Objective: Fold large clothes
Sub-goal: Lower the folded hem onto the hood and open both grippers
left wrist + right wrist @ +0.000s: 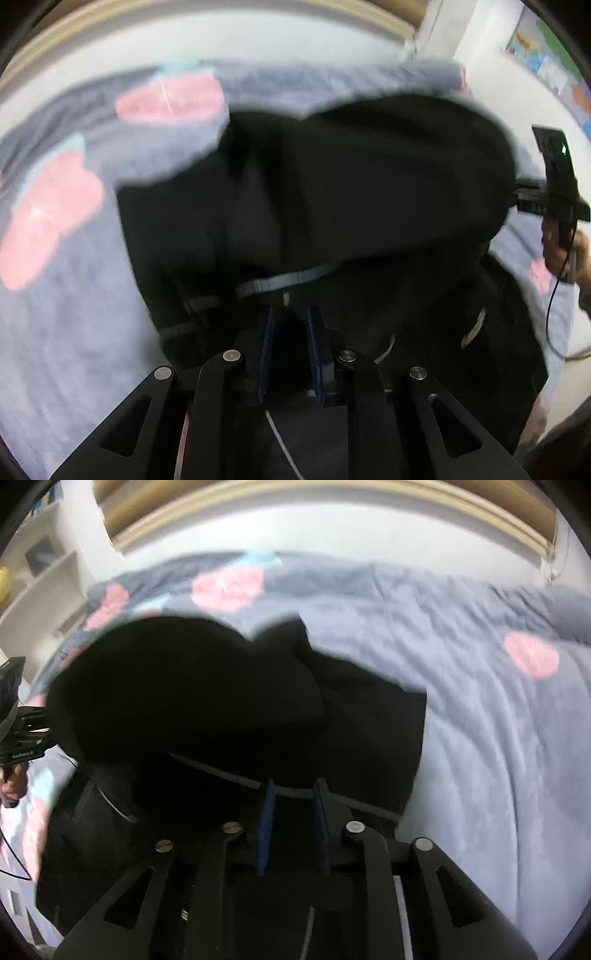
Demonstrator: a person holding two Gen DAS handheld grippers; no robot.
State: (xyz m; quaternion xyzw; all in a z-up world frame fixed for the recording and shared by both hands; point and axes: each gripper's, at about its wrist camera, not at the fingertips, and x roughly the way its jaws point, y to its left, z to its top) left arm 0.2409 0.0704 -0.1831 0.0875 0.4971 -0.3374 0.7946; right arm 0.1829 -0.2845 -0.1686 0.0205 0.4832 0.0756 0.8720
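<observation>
A large black garment (369, 192) lies on a grey-blue bedspread and is partly lifted and doubled over. It also shows in the right wrist view (192, 701). My left gripper (290, 314) is shut on the garment's edge near a grey trim stripe (284, 280). My right gripper (293, 790) is shut on the garment's edge along a thin grey stripe (221, 771). The right gripper also shows at the right of the left wrist view (554, 192). The left gripper shows at the left edge of the right wrist view (18, 720).
The bedspread (480, 738) is grey-blue with pink flower patches (48, 218). A white wall and a wooden bed frame (332, 502) run behind it. White shelves (40, 576) stand at the far left. A cable (554, 295) hangs from the right gripper.
</observation>
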